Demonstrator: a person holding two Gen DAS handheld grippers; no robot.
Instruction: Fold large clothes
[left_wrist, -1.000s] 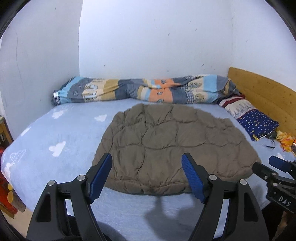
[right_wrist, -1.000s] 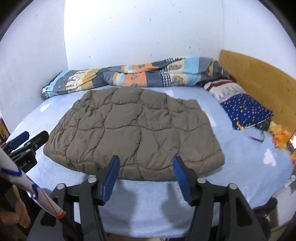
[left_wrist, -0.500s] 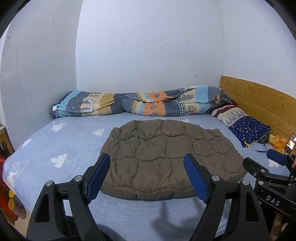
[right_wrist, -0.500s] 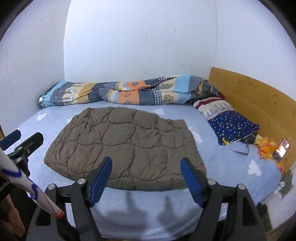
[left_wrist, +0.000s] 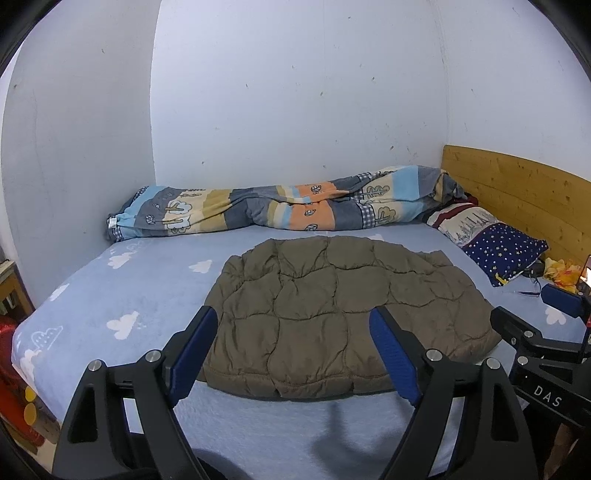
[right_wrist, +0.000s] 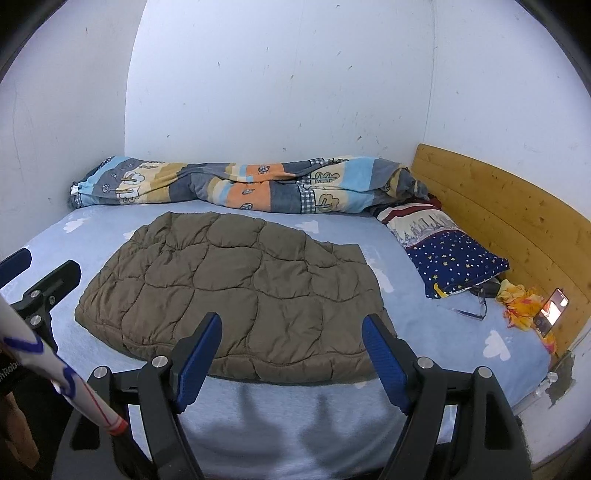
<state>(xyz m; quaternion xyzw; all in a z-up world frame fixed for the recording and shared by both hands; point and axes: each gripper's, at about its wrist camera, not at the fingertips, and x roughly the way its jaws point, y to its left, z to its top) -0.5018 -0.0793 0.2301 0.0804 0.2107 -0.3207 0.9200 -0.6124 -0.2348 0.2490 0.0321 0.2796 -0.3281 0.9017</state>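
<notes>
Left wrist view: left gripper (left_wrist: 293, 352) held wide apart, blue pads (left_wrist: 192, 360) empty, hovering above the near edge of the bed (left_wrist: 110, 295). Brown quilted jacket (left_wrist: 343, 310) lies flat and folded on the light blue cloud-print sheet, roughly mid-bed, its near hem just beyond the fingertips, not touching them. Rolled patchwork duvet (left_wrist: 280, 212) runs along the far wall. Star-print navy pillow (left_wrist: 502, 251) sits at right, against the wooden headboard (left_wrist: 517, 199); a striped pillow (left_wrist: 461, 218) lies partly under the duvet's right end. Orange-yellow cloth (left_wrist: 559, 267) sits near the right edge beside a lit phone (left_wrist: 585, 273). Right gripper (left_wrist: 546, 314) enters at the right edge, one blue pad visible, spread apart and empty.

Right wrist view: right gripper (right_wrist: 291, 350) gapes wide, nothing between its pads (right_wrist: 384, 360), above the near bed edge. Jacket (right_wrist: 236, 291) lies left of centre, near hem just beyond the fingertips. Duvet (right_wrist: 251, 184) far, along the wall. Navy pillow (right_wrist: 458, 262) right, touching the headboard (right_wrist: 498, 214). Orange cloth (right_wrist: 521, 306) and phone (right_wrist: 552, 310) lie near the right corner, close together. Left gripper (right_wrist: 33, 269) shows at the left edge, fingers parted, empty. White sleeve with blue and red marks (right_wrist: 59, 373) crosses the lower left corner.
</notes>
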